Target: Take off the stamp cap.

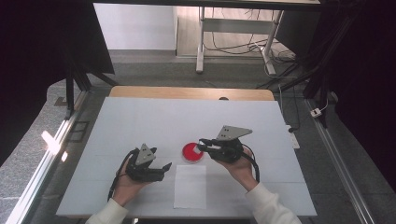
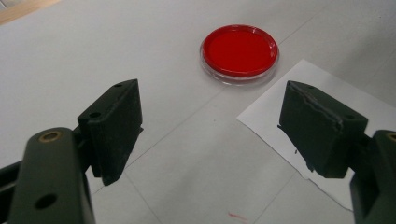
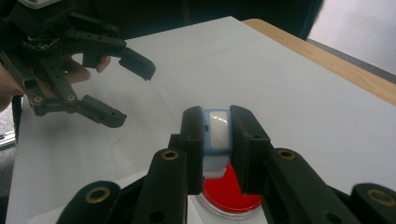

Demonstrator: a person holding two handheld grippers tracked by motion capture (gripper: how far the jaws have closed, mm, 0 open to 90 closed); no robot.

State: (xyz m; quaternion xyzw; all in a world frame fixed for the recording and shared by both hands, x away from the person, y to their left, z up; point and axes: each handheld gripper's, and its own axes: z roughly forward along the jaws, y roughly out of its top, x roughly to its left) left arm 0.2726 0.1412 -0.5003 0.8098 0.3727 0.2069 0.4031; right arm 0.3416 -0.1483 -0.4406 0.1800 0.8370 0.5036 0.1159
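Observation:
A round clear dish with red filling (image 1: 192, 152) (image 2: 239, 52) (image 3: 231, 193) sits on the white table cover (image 1: 140, 121), just beyond a white paper sheet (image 1: 190, 185) (image 2: 322, 121). My right gripper (image 1: 201, 144) (image 3: 216, 135) hovers over the dish's right edge, shut on a small light-blue and white block (image 3: 217, 133). My left gripper (image 1: 166, 169) (image 2: 210, 130) stands open to the left of the sheet, nothing between its jaws. The left gripper (image 3: 119, 88) also appears open in the right gripper view.
A wooden table edge (image 1: 191, 92) runs along the far side. Beyond it are desk legs and cables (image 1: 243, 46) on the floor. A small red mark (image 2: 237, 216) is on the cover near my left gripper.

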